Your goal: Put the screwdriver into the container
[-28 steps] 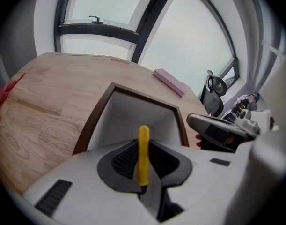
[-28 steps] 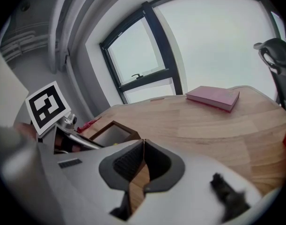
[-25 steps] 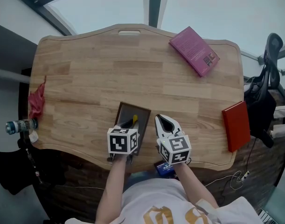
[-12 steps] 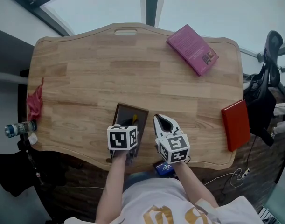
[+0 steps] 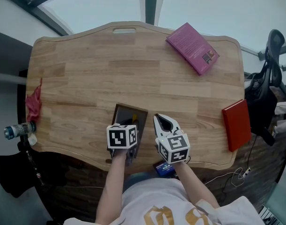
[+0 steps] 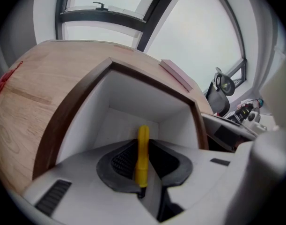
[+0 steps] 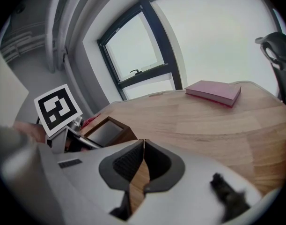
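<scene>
— Your left claw (image 6: 143, 143)?
— Clenched on the yellow screwdriver (image 6: 143, 161). Its end reaches past my pads over the open container (image 6: 147, 96) just ahead.
— The right claw (image 7: 143, 142)?
— Pressed together, empty, above the counter (image 7: 217, 121).

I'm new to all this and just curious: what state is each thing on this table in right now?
Screwdriver: clamped, over container.
Left gripper: shut on screwdriver.
Right gripper: shut, empty.
Container: open-topped.
Pink book: closed, flat.
Red book: closed, flat.
</scene>
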`<state>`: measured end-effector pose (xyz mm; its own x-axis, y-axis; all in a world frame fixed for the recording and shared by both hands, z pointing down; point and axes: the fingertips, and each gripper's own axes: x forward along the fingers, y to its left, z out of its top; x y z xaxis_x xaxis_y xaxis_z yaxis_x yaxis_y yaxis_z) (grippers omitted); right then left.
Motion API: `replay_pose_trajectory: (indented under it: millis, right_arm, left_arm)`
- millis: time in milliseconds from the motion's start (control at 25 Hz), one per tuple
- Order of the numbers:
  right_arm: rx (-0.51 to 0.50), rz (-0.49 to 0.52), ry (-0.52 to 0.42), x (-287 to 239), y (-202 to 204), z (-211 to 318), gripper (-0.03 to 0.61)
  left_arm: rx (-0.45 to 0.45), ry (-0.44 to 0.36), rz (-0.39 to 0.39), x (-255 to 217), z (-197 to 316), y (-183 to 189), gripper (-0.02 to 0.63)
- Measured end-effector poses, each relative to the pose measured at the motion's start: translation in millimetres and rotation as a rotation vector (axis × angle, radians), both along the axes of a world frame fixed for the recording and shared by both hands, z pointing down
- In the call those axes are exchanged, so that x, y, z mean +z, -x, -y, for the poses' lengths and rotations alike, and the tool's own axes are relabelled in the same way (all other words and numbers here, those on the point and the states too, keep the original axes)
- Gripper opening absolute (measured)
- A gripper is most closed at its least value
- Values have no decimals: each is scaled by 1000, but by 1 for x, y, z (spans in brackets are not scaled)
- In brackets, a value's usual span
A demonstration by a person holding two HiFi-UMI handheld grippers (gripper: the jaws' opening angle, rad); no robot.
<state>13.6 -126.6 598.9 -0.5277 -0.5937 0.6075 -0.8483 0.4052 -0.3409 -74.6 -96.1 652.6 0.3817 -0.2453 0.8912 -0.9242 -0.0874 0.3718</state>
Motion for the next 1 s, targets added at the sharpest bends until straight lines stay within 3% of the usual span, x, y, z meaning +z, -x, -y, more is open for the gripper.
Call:
replay_pose_trajectory:
  millis: [240,520,1000]
  right_arm:
    - [1,0,3,1,-3,1,32]
    - [7,-25,-16,0,-5,3,32]
    - [16,-19,-28,-7,-6,2,32]
  left_arm:
    - [-16,13,14,4,0,1,78]
    - [-35,12,-28,0,3,-2,120]
    - [-42,-21,-34,-9,2,-2,94]
